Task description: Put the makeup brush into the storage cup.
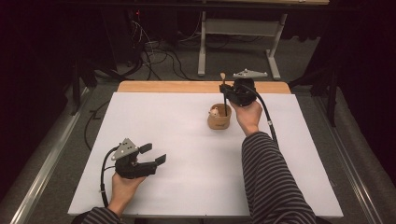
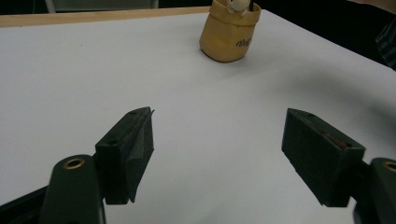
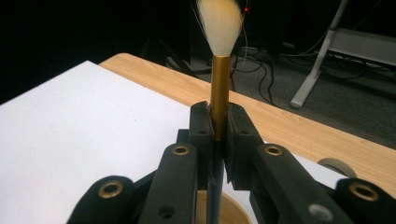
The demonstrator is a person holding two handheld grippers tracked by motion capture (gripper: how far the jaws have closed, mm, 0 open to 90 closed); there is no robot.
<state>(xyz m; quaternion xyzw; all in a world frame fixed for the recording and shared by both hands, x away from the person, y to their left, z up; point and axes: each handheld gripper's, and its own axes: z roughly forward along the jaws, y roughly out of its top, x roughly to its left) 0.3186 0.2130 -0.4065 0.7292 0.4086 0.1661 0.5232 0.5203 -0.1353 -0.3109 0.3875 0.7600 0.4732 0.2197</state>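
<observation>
- While the right gripper [image 1: 227, 91] sits upper right of centre in the high view, its jaws are pressed together on a makeup brush [image 1: 224, 93], which stands upright with bristles at the top.
- Seen in the right gripper view, the brush's gold ferrule [image 3: 220, 95] is pinched between the two black jaws, white bristles [image 3: 219, 25] fanning out at the top centre of the frame (slightly blurred).
- Below the brush, its dark handle reaches down into a tan cup [image 1: 219, 117], near the centre of the white table cover [image 1: 187, 177].
- At the lower left of the high view, the left gripper [image 1: 154, 154] rests in the person's left hand [image 1: 122, 189], jaws spread wide and holding nothing.
- From the left gripper view, the cup [image 2: 229, 35] stands at the top centre, a small white figure [image 2: 236, 5] poking above its rim.
- Along the far edge, a strip of wooden tabletop [image 1: 187, 87] shows.
</observation>
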